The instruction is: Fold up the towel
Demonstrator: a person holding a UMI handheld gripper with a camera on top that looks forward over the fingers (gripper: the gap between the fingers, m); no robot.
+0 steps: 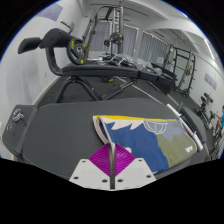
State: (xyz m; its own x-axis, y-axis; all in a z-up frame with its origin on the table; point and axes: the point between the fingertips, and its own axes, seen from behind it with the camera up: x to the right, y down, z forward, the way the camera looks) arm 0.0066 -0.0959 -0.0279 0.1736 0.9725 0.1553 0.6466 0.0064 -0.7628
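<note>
Right now my gripper (pixel 113 165) pinches the towel (pixel 145 140) at its near edge; a thin grip could slip off mid-fold.

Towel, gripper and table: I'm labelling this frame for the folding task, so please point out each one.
towel (pixel 150 142): gripper view, on its blue patterned middle.
gripper (pixel 113 160): gripper view, midway between the fingertips, which are shut on the towel's near edge.
table (pixel 60 125): gripper view, on its bare dark top.
</note>
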